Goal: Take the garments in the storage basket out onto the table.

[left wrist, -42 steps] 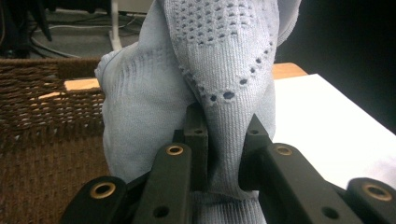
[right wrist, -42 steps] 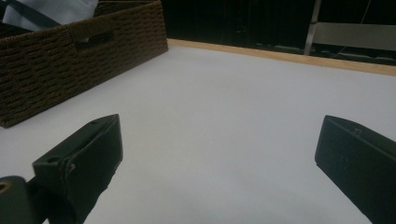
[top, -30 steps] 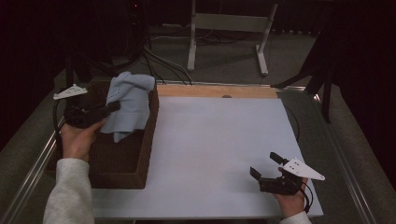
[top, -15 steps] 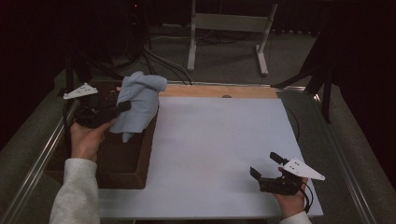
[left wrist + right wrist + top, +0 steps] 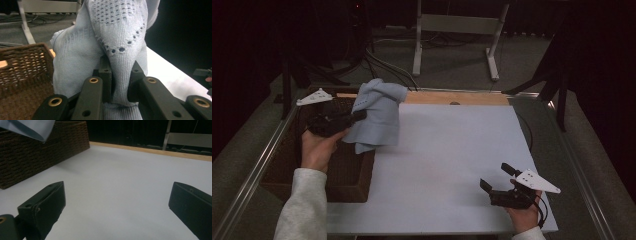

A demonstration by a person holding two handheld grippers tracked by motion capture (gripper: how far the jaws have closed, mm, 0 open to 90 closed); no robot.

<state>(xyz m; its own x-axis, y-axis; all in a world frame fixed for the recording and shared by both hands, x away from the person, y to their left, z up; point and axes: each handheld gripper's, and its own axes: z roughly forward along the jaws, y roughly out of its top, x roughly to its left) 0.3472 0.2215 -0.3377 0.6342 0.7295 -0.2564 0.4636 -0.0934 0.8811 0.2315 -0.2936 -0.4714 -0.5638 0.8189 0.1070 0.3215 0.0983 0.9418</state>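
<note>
With the left gripper (image 5: 119, 82) pinching one fold of the pale blue knit garment (image 5: 377, 117) above the wicker basket (image 5: 337, 175), its hanging hem could snag the rim and slip free, while the right gripper (image 5: 498, 182) rests with jaws released on the table (image 5: 447, 145).

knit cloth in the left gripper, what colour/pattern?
Pale blue knit cloth with an openwork eyelet pattern; clearest in the left gripper view.

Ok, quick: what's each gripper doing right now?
Left gripper: shut on the pale blue knitted cloth, held above the brown wicker basket.
Right gripper: open, holding nothing, over the white tabletop.
</note>
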